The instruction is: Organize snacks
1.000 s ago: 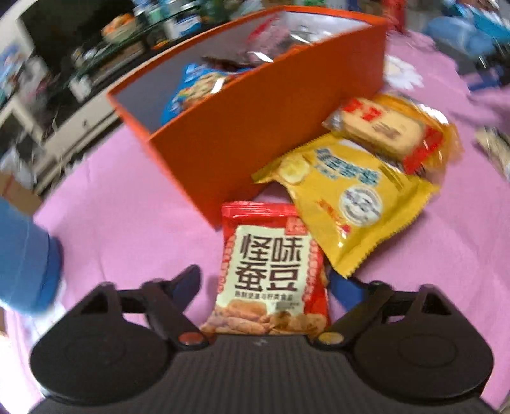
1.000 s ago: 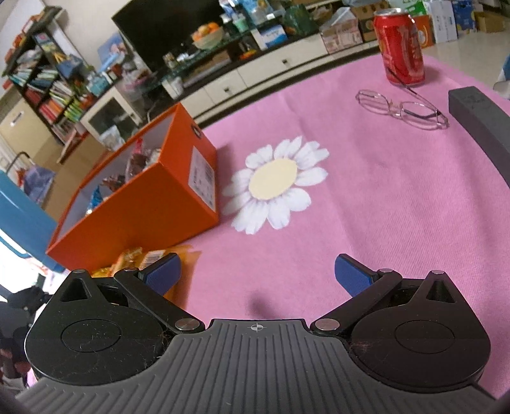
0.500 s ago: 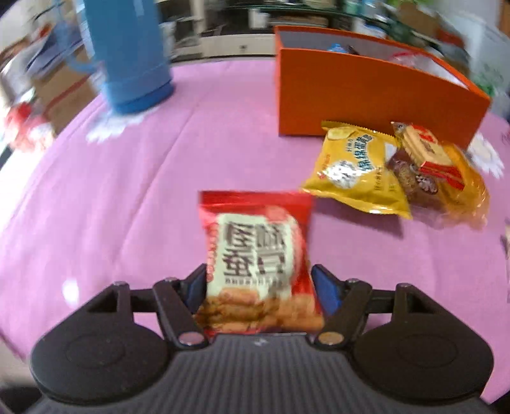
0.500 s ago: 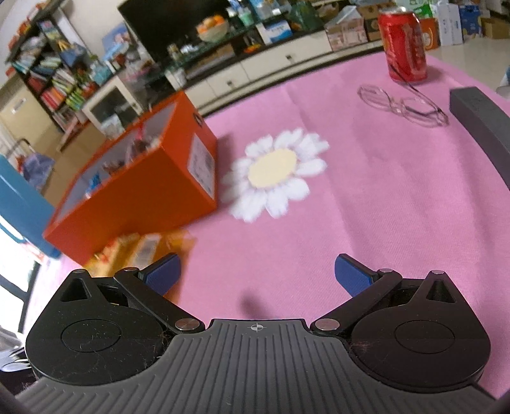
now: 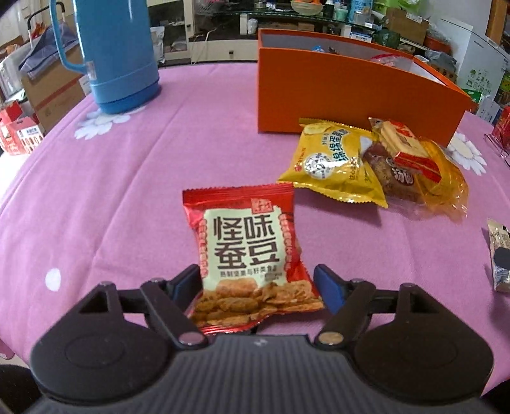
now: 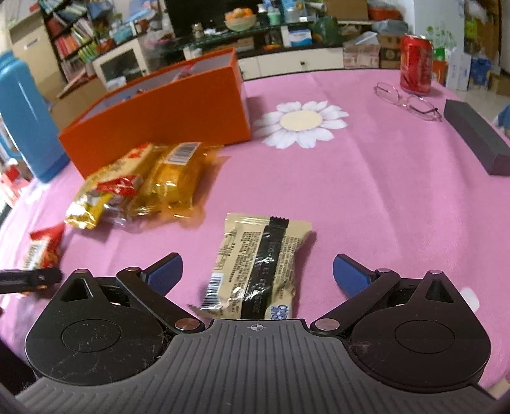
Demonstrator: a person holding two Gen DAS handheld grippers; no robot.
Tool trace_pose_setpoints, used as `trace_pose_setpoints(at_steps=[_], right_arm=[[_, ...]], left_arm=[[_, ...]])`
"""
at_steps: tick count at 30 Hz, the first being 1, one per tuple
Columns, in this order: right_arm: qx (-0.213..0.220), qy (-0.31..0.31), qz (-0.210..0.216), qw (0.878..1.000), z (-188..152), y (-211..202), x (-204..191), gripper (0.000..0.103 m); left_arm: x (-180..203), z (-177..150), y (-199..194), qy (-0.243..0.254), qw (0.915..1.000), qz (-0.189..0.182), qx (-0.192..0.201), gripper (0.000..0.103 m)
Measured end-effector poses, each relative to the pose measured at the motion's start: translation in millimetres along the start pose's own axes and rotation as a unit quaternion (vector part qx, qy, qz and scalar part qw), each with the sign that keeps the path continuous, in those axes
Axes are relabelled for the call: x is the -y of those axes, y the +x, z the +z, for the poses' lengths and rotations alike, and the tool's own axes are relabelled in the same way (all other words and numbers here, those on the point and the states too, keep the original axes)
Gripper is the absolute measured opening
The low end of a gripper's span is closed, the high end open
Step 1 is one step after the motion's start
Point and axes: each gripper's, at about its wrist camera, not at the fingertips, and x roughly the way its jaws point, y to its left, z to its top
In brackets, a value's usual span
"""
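Red snack packet (image 5: 247,254) now lies between the reopening, unpressing left tool (image 5: 258,283).

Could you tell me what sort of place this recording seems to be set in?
Most likely a home living room: a table under a pink daisy tablecloth, a TV cabinet with a fruit bowl on it, and a bookshelf.

Two low wrist views sharing orange box (image 5: 350,92)
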Motion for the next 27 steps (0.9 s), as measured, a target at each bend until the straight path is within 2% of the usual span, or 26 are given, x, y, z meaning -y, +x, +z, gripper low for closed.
trace_pose_setpoints(at_steps=[4, 11, 20, 21, 22, 23, 24, 27], right_arm=[[-0.002, -0.01, -0.009, 1.0, -2.1, 6.3, -4.0, 0.091], [-0.006, -0.081, -0.045, 0.996, -8.2, 13.6, -22.1, 0.095], [-0.001, -0.086, -0.038, 0.996, -9.9, 12.8, -21.2, 0.094], [0.0, -0.089, -0.037, 0.995, -10.9, 11.5, -22.2, 0.088], [0.004, -0.093, -0.031, 0.995, -11.7, 9.0, -23.3, 0.07], [0.01, -0.1, -0.024, 0.995, -12.0, 5.4, -25.1, 0.057], [0.014, -0.103, -0.021, 0.994, -11.3, 3.1, -26.4, 0.034], [0.015, -0.088, 0.006, 0.996, -10.7, -1.0, -24.4, 0.034]], left_arm=[[-1.9, -0.1, 1.3, 0.001, 1.0, -0.003, 0.002, 0.077], [-1.6, -1.7, 3.1, 0.002, 1.0, -0.001, 0.006, 0.082], [-1.4, -2.8, 3.1, 0.004, 0.9999, 0.001, 0.01, 0.084], [-0.8, -3.3, 3.2, 0.004, 0.9999, 0.003, 0.011, 0.085], [-0.5, -4.0, 3.3, 0.005, 0.9999, 0.004, 0.013, 0.085], [-0.8, -4.5, 2.7, 0.003, 0.9999, 0.003, 0.016, 0.079], [-1.1, -5.1, 0.7, 0.001, 0.9997, 0.0, 0.023, 0.071], [-5.5, -4.4, -2.6, -0.008, 0.9998, -0.002, 0.017, 0.068]])
